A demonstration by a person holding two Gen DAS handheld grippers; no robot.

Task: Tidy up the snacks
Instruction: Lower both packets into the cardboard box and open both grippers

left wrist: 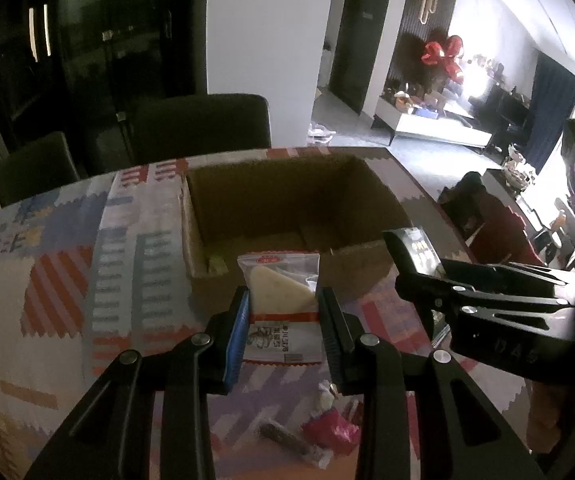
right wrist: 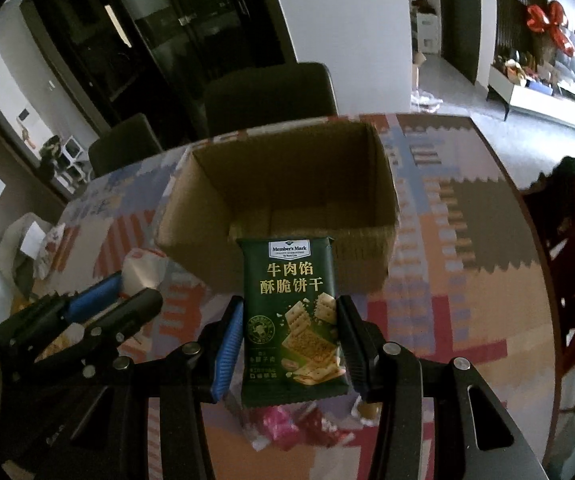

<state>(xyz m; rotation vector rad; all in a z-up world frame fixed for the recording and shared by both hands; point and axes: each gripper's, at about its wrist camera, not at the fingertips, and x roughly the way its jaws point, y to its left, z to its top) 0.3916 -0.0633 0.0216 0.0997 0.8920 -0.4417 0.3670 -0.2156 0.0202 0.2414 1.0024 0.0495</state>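
Now left tongs [left wrist: 283, 320] clamp a clear packet [left wrist: 281, 304], right tongs [right wrist: 291, 336] a green one [right wrist: 293, 316] (both upright).

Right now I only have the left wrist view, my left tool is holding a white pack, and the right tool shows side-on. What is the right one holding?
Observer: The right tool is shut on a dark green cracker pack, upright, label facing its camera.
Operator: Where is it relative to the box?
Observer: Short of the box, it seems: the pack's top lines up with the near wall, not the opening.
Operator: Anything inside the box?
Observer: The floor that shows from the right wrist is bare cardboard; the near strip is hidden behind the wall.
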